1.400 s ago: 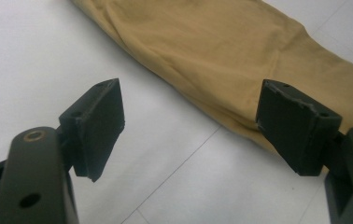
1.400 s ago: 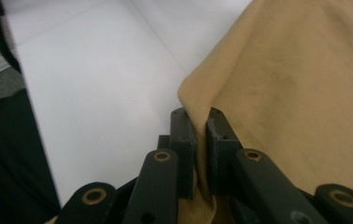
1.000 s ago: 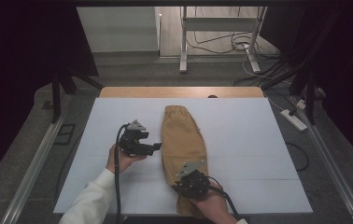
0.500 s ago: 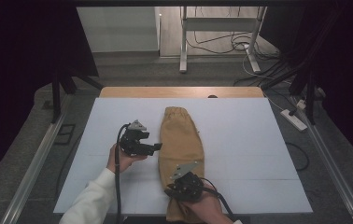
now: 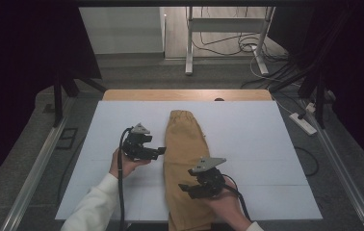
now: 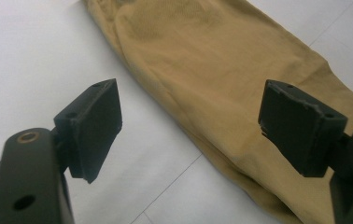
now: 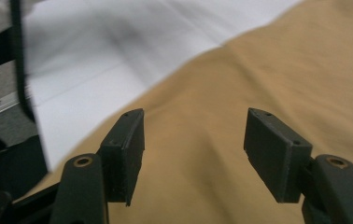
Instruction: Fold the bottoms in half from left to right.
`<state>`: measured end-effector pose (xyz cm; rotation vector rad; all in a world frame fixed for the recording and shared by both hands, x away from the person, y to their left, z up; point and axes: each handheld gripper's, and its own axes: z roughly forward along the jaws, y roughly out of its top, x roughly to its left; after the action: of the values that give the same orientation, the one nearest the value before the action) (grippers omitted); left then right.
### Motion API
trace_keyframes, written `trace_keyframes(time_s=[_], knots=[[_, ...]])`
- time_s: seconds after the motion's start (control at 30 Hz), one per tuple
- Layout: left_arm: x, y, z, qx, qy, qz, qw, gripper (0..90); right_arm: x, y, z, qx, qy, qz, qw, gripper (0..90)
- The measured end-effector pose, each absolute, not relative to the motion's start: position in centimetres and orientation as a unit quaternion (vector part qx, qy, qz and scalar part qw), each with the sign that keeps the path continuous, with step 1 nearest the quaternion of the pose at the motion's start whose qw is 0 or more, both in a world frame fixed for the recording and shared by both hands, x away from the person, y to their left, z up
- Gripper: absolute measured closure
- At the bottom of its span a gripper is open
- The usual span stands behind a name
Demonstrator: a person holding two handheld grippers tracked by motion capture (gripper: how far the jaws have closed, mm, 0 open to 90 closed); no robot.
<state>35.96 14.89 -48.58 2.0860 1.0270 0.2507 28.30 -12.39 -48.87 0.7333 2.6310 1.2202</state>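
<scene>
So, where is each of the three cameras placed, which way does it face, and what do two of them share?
High view: above the person's side, facing forward and down on the white table sheet; both forearms, left tongs, right tongs.
Left gripper view: on the left tongs, open beside the mustard-yellow folded cloth garment.
Right gripper view: on the right tongs, just opened, nothing between, over the garment.
All share the garment.

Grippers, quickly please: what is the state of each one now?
Left gripper: open, holding nothing, beside the tan trousers.
Right gripper: open, its fingers have just been opening, nothing between them, above the trousers.
</scene>
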Motion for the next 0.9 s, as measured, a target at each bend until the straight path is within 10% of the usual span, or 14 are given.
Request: trace_keyframes(time_s=[0.9], knots=[[36.3,14.7,-48.8,0.825,0.403,0.096,0.385,20.6,32.0,-15.6,-49.5,0.275,0.872,0.398,0.070,35.9]])
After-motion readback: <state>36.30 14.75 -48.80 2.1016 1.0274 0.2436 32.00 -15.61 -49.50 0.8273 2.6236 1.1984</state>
